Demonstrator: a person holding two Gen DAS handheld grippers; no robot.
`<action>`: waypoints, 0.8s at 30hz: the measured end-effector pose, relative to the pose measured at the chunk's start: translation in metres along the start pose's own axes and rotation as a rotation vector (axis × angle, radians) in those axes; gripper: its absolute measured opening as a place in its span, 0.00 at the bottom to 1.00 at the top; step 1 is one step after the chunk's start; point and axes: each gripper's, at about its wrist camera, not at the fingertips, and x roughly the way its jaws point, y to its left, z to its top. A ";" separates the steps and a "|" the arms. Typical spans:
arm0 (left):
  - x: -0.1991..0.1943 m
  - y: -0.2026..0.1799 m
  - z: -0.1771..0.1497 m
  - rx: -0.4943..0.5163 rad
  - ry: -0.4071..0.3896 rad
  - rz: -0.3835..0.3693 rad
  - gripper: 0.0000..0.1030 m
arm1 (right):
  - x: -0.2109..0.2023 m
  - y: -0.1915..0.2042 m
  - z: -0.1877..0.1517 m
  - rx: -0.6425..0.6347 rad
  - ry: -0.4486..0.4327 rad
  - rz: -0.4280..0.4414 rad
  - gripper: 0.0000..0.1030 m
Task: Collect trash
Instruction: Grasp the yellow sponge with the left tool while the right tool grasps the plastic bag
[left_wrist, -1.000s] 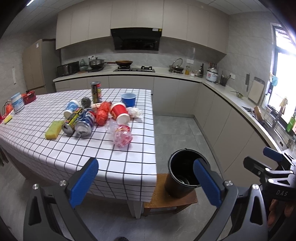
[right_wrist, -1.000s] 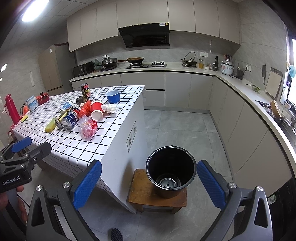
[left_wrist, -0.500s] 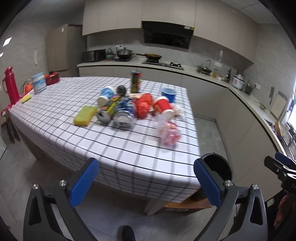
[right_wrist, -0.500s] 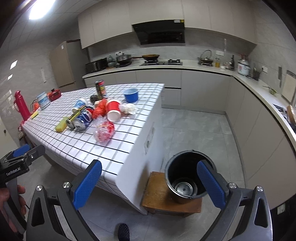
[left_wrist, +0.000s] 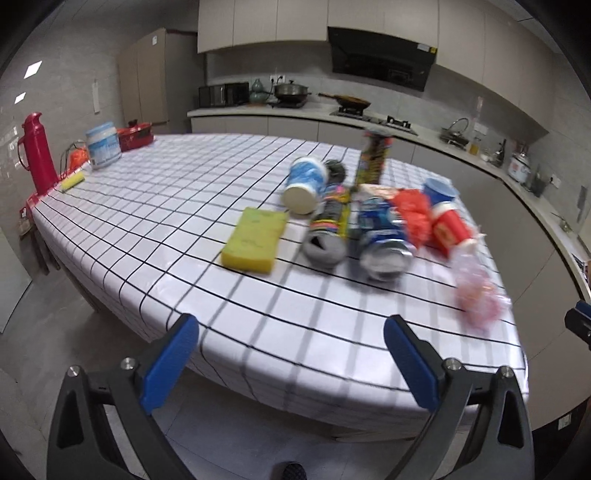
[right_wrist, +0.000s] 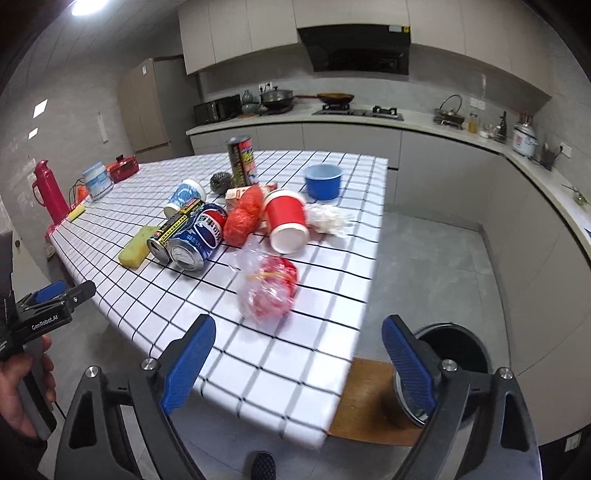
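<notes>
Both claws, left (left_wrist: 291, 363) and right (right_wrist: 299, 363), gape empty, jaws just narrowing slightly, with the cans (right_wrist: 195, 240) ahead and the bag (right_wrist: 269, 291) just beyond the right.

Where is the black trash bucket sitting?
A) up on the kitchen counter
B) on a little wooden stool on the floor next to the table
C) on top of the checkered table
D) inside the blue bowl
B. In the right wrist view the black bucket stands on a low wooden stool on the floor, just past the corner of the checkered table.
</notes>
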 end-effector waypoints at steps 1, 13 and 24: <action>0.007 0.005 0.002 -0.003 0.009 -0.002 0.94 | 0.012 0.006 0.003 0.001 0.011 0.004 0.88; 0.090 0.037 0.034 0.030 0.077 -0.010 0.92 | 0.114 0.028 0.018 0.030 0.134 -0.010 0.81; 0.123 0.035 0.043 0.064 0.110 -0.044 0.73 | 0.144 0.027 0.015 0.054 0.185 -0.027 0.67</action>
